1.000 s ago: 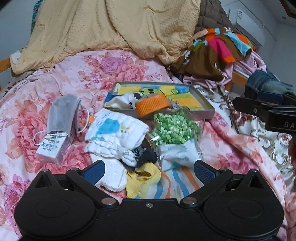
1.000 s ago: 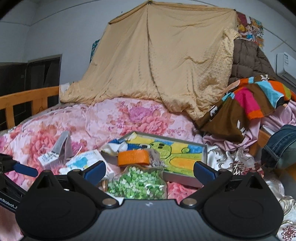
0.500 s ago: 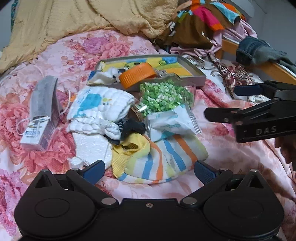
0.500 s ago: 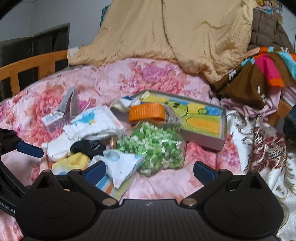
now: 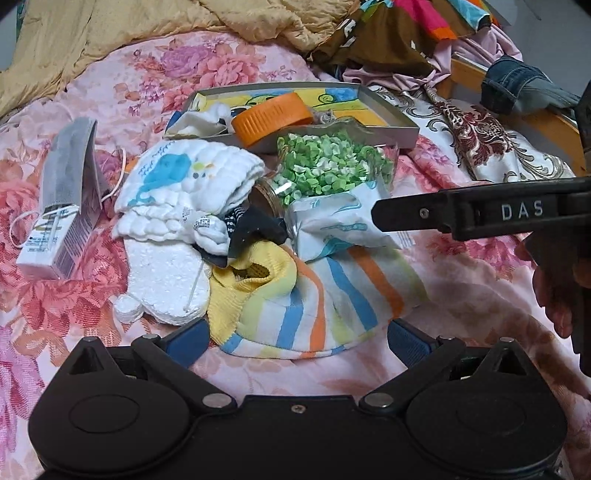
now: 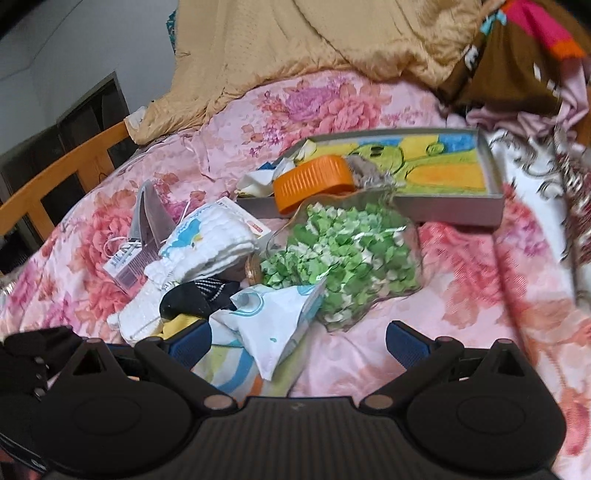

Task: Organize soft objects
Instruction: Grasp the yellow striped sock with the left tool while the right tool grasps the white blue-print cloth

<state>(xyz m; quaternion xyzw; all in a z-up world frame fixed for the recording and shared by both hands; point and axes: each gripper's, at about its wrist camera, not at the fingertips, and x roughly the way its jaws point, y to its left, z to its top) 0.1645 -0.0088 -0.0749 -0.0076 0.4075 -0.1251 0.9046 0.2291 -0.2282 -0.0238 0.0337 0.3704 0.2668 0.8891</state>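
Note:
A heap of soft things lies on the pink floral bedspread (image 5: pixel 480 288). Nearest me is a striped and yellow sock (image 5: pixel 314 299), with a white quilted cloth bearing a blue whale (image 5: pixel 188 177), a dark sock (image 5: pixel 251 229) and a white foam piece (image 5: pixel 166 280) to its left. A bag of green bits (image 5: pixel 325 166) and a white tissue pack (image 5: pixel 332 225) lie behind. My left gripper (image 5: pixel 297 338) stands open just above the striped sock's near edge. My right gripper (image 6: pixel 297 338) is open over the tissue pack (image 6: pixel 273 314); it reaches in from the right in the left wrist view.
A shallow box with a cartoon picture (image 5: pixel 388 122) holds an orange lid (image 5: pixel 273 118) behind the heap. A grey face mask on a small carton (image 5: pixel 62 206) lies at the left. A tan quilt (image 6: pixel 314 40), piled clothes (image 5: pixel 406 33) and a wooden bed rail (image 6: pixel 59 173) ring the bed.
Both grippers have tilted down and moved closer to the heap. The striped sock now sits right at my left gripper's tips, and my right gripper has come in over the tissue pack.

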